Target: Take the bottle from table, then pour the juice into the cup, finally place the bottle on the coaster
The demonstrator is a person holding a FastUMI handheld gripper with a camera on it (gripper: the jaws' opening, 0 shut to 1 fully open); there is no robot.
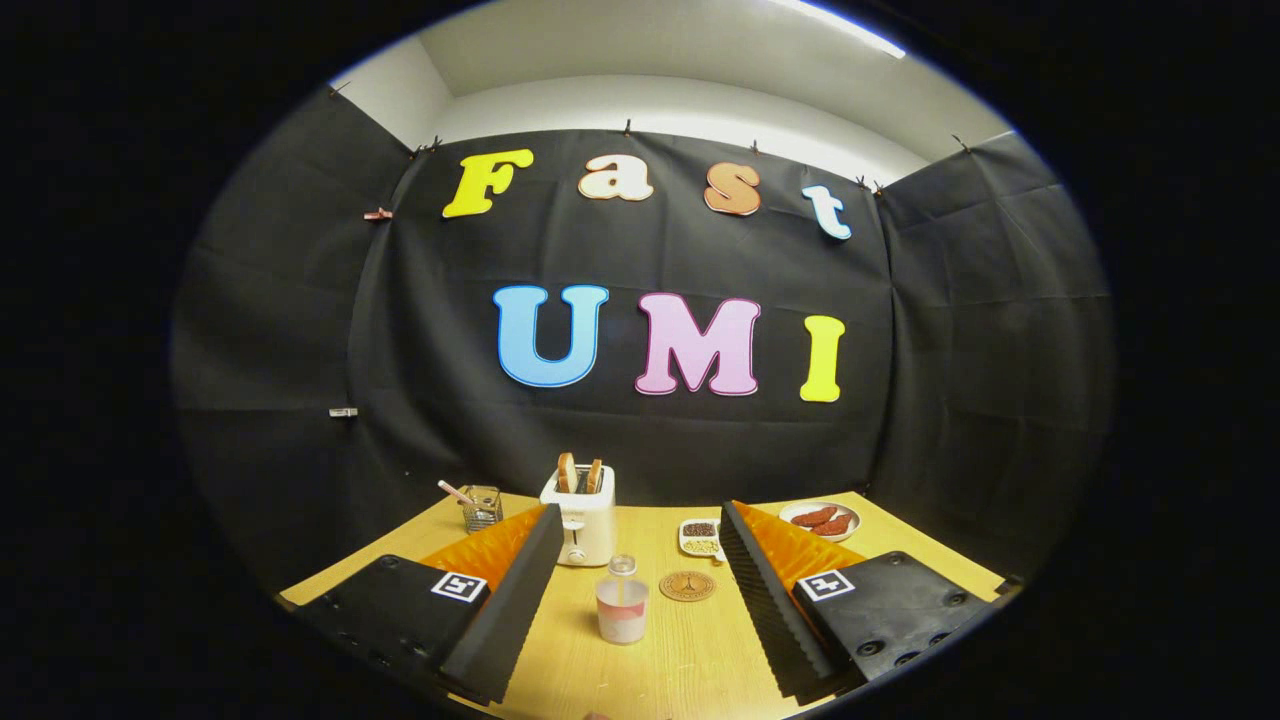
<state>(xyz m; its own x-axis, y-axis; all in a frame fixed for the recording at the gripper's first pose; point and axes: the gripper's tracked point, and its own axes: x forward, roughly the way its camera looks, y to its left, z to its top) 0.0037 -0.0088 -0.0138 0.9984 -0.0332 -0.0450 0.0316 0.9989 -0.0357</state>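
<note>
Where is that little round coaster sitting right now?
In the gripper view, the coaster lies flat on the wooden table, beyond the open gripper, just right of the bottle and in front of the small snack dish.

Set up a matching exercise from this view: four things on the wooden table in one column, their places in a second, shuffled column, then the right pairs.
The gripper is open, its jaws wide apart and touching nothing.

Things:
1. small clear bottle of pinkish juice
2. round brown coaster
3. white toaster holding two slices of toast
4. white plate of reddish food

Places:
A. far side of the table, beyond one finger
B. beside the bottle, between the fingers
C. behind the bottle, toward the black cloth
D. nearest, midway between the fingers

Pairs: 1-D, 2-B, 3-C, 4-A
</note>
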